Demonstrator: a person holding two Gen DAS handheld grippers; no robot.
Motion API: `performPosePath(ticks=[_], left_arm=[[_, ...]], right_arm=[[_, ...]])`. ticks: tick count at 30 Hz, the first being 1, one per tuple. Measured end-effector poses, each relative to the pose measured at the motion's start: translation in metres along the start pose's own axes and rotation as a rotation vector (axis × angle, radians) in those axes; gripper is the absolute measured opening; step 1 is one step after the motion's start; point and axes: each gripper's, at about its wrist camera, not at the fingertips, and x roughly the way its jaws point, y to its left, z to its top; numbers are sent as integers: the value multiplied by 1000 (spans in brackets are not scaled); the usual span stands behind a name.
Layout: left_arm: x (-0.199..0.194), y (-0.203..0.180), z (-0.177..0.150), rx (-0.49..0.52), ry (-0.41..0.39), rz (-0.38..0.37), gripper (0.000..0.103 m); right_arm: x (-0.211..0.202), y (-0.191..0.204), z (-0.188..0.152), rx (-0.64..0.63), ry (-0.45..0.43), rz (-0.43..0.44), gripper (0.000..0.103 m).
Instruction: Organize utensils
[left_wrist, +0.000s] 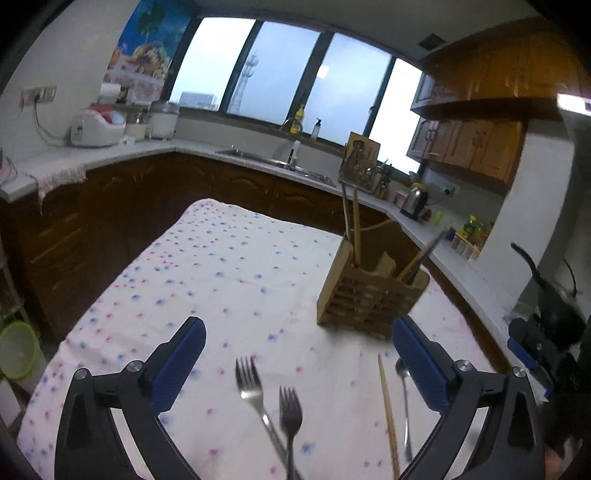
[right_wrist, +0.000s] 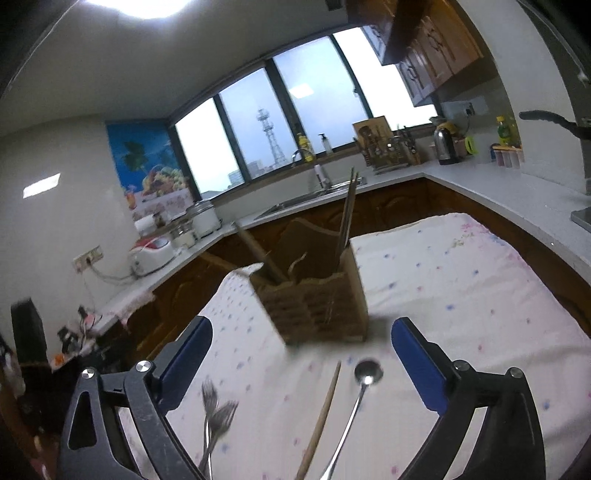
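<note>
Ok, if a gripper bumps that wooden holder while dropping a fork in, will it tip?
Possibly. The holder stands tall on a narrow base, on loose cloth, and long sticks lean out its top. It looks like light wood, so a nudge would probably slide or rock it.

Two low, near wrist views over one table toward the shared utensil holder (left_wrist: 369, 295).

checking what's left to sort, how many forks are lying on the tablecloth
2. One fork lies on the tablecloth with tines toward the wooden holder; the second fork lies just right of it, their handles crossing. Others may be hidden inside the holder.
</note>
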Motion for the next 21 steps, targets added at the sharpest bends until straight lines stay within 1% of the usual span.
performPosePath(ticks=[2, 5, 6, 7, 8, 11, 13, 15, 17, 21], left_arm=[[-14, -2, -8, 32, -9, 0, 102], [-34, -5, -6, 67, -27, -22, 102], [-45, -9, -2, 79, -48, -28, 102], [-50, -10, 1, 85, -64, -32, 102], [-59, -10, 5, 89, -86, -39, 102], [-81, -14, 4, 106, -123, -30, 102], [-89, -15, -6, 115, -130, -16, 102], [-94, -17, -22, 139, -147, 22, 102], [-96, -17, -41, 153, -148, 54, 102], [-95, -17, -75, 149, -138, 72, 102]], right_arm=[[-10, 3, -2, -16, 2, 7, 100], [-29, 10, 10, -41, -17, 20, 100], [-40, 14, 19, -58, -41, 29, 100], [-48, 17, 25, -67, -65, 32, 103], [-57, 21, 30, -79, -94, 33, 103], [-78, 33, 33, -120, -159, 32, 103], [-83, 38, 22, -147, -173, 17, 103], [-81, 39, 4, -165, -181, -3, 103], [-75, 37, -16, -166, -163, -27, 103], [-62, 29, -54, -135, -118, -55, 103]])
